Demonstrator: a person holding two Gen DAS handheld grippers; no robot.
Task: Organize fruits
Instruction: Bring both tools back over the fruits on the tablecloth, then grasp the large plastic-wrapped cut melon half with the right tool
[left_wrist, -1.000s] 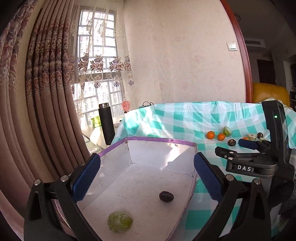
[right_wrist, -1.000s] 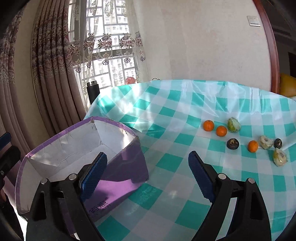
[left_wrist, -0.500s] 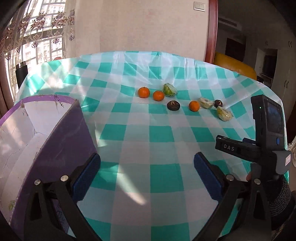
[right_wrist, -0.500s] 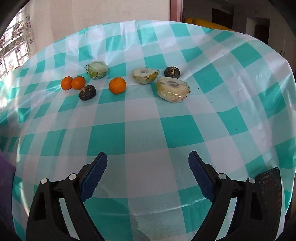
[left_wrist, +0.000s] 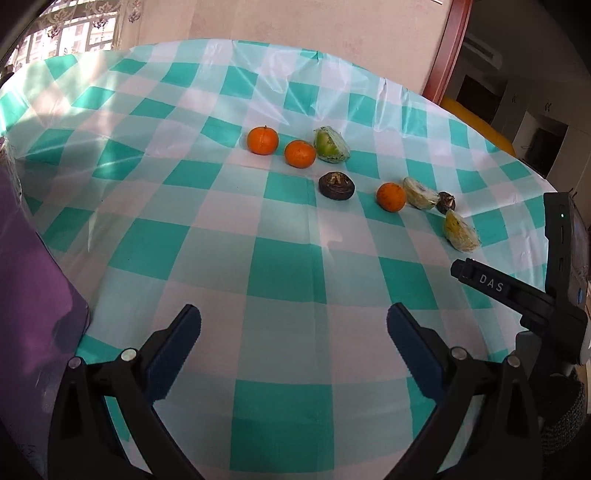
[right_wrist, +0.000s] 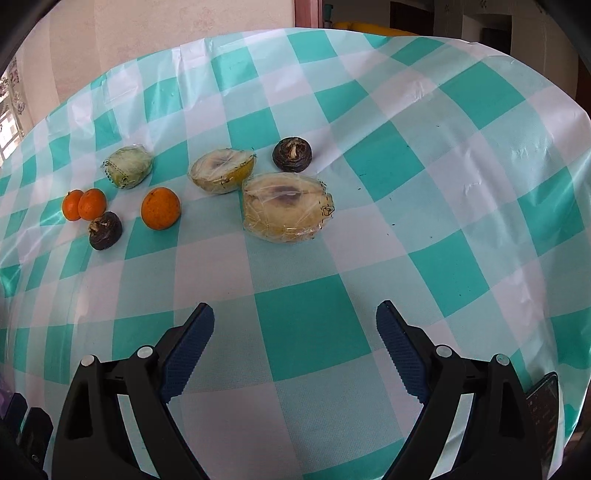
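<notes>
At the far left of the left wrist view, the purple box (left_wrist: 29, 295) is standing on the checked tablecloth (left_wrist: 280, 266), only its outer wall showing, so its contents cannot be told. Just right of the box, the left gripper (left_wrist: 293, 332) is hovering over bare cloth with its jaws spread wide and nothing between them. The fruits are lying well beyond its fingertips, in a loose row running away from the box: a first orange (left_wrist: 262, 140), a second orange (left_wrist: 300, 154) just beside it, and a wrapped green fruit half (left_wrist: 330, 145) touching or nearly touching that one. Nearer the gripper and further from the box, a dark round fruit (left_wrist: 337, 186) is sitting alone, then a third orange (left_wrist: 390, 196), a wrapped pale half (left_wrist: 419, 192), a smaller dark fruit (left_wrist: 446, 202) and a wrapped yellow half (left_wrist: 460, 230). Nothing is lying between the jaws and the fruits. Farthest from the box, the right gripper (right_wrist: 295, 328) is likewise hanging released and empty above the cloth; in its own view the wrapped yellow half (right_wrist: 288, 206) is lying straight ahead beyond its fingertips, the closest fruit to it, with a clear stretch of cloth between.
</notes>
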